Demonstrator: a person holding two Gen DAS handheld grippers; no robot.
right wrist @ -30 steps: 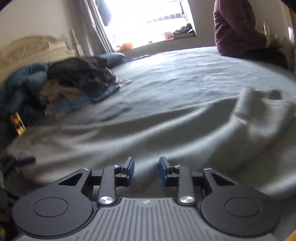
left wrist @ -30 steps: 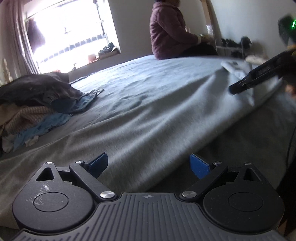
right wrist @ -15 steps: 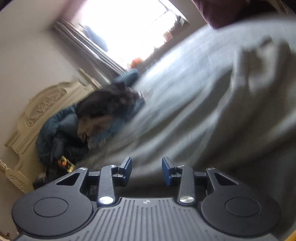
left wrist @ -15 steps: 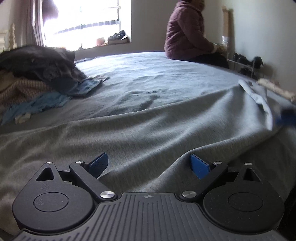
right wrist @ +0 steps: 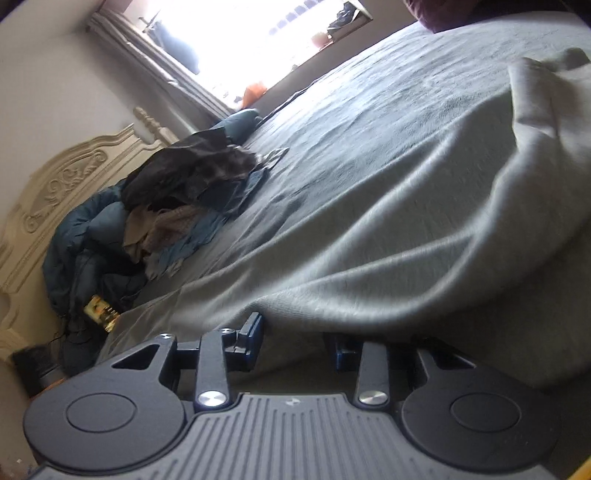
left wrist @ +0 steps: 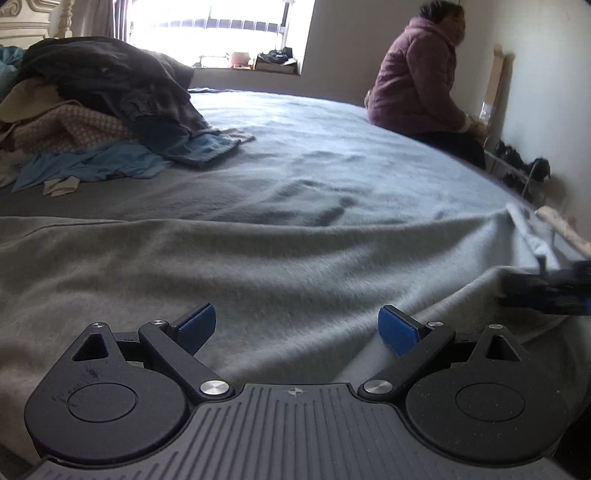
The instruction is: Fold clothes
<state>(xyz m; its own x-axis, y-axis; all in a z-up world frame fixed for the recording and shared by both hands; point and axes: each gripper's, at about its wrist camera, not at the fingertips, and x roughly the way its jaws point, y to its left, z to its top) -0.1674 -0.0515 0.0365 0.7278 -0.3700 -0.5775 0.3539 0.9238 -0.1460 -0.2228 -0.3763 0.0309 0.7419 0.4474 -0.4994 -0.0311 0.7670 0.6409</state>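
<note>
- The left gripper (left wrist: 297, 325) sits low over a grey garment (left wrist: 258, 266) spread across the near part of the bed (left wrist: 332, 147); its 2 blue pads (left wrist: 197, 326) stand wide apart with only flat cloth under the gap, gripping nothing.
- The garment runs from the left edge of the left wrist view to the right, where a fold of it rises in a ridge beside the right pad.
- At the far right of that view the right gripper (left wrist: 554, 291) shows as a dark, blurred shape lying at the garment's edge.
- In the right wrist view the right gripper (right wrist: 295, 343) is rolled, so the room looks tilted. Its jaws have just been opening a little and stand partly apart. A hem of the garment (right wrist: 406, 240) drapes over the right-hand pad and hides most of it; the left-hand pad (right wrist: 253, 341) is bare. I cannot tell whether the pads press on the cloth.
- Beyond the garment, a pile of clothes (left wrist: 99, 110) in dark, tan and blue lies near the carved headboard (right wrist: 62, 177), well apart from both grippers.
- A person (left wrist: 421, 77) in a maroon jacket sits on the bed's far edge, near the wall.
- A bright window (left wrist: 221, 29) with small items on its sill fills the back of the room.
</note>
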